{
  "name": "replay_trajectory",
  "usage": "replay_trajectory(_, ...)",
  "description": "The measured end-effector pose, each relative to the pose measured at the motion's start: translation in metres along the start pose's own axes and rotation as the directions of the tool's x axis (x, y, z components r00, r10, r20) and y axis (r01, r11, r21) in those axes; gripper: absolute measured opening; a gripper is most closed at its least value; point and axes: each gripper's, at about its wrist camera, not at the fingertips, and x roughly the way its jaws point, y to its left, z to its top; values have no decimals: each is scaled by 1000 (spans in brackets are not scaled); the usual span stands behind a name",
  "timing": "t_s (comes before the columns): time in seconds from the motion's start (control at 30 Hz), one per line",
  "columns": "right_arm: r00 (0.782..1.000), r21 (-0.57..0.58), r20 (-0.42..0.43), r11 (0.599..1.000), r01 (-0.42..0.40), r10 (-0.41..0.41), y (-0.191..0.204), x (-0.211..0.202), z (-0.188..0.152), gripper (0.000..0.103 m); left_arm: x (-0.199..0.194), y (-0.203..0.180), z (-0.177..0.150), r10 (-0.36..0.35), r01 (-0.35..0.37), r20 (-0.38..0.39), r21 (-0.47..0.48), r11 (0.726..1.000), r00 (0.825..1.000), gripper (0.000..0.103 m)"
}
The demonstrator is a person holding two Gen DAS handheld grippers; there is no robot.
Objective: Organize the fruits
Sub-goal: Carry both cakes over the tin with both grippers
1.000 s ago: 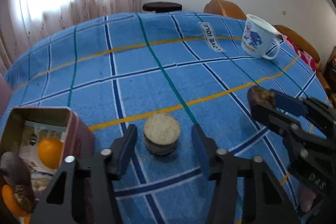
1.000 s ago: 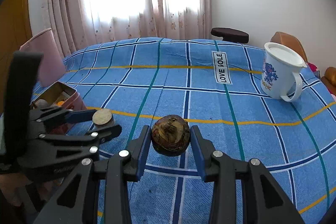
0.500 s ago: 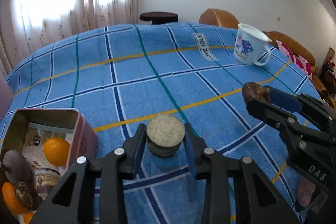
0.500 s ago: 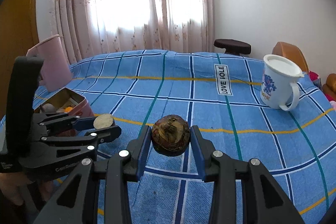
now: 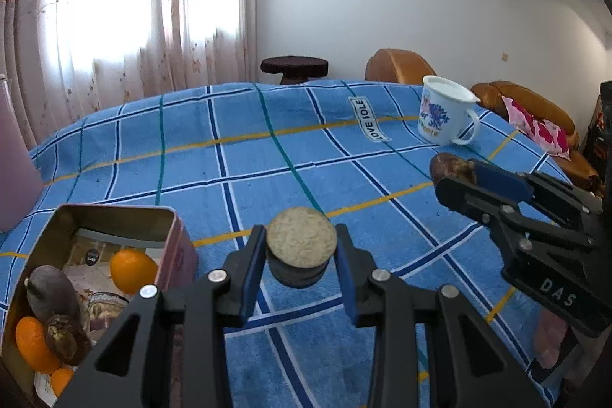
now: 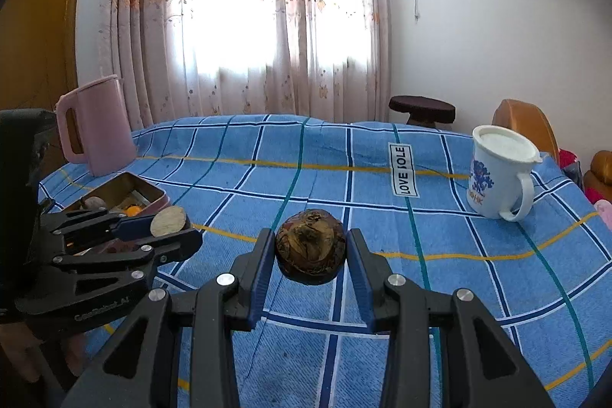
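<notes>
My left gripper (image 5: 301,257) is shut on a round beige-topped, dark-sided fruit piece (image 5: 301,238), held a little above the blue checked cloth. My right gripper (image 6: 310,255) is shut on a dark brown round fruit (image 6: 310,245), also lifted clear of the cloth. In the left wrist view the right gripper (image 5: 455,174) reaches in from the right with its brown fruit (image 5: 449,167). The right wrist view has the left gripper (image 6: 168,228) at the left with the beige piece (image 6: 168,220). An open tin (image 5: 168,239) at lower left holds oranges (image 5: 132,270) and dark fruits (image 5: 49,297).
A white printed mug (image 5: 445,115) stands at the far right of the cloth-covered table (image 5: 267,155). A pink jug (image 6: 95,129) stands beyond the tin (image 6: 126,184) at the left. Brown chairs (image 5: 397,65) and a dark stool (image 5: 294,67) lie past the far edge.
The left gripper's jaws closed onto the beige-topped piece and lifted it off the cloth. Both grippers rose and tilted up, so more of the wall and curtain shows.
</notes>
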Motion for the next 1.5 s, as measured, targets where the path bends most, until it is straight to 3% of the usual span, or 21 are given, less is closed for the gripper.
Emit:
replay_trajectory(0.97,986,-39,168,999,5,2,12,-35,-6,40,-37,-3,-13,40,-43,147,20,999,988,37)
replay_trajectory(1.5,985,-68,166,997,-35,46,36,-41,-11,40,-55,4,-22,19,-22,167,16,1000,986,37)
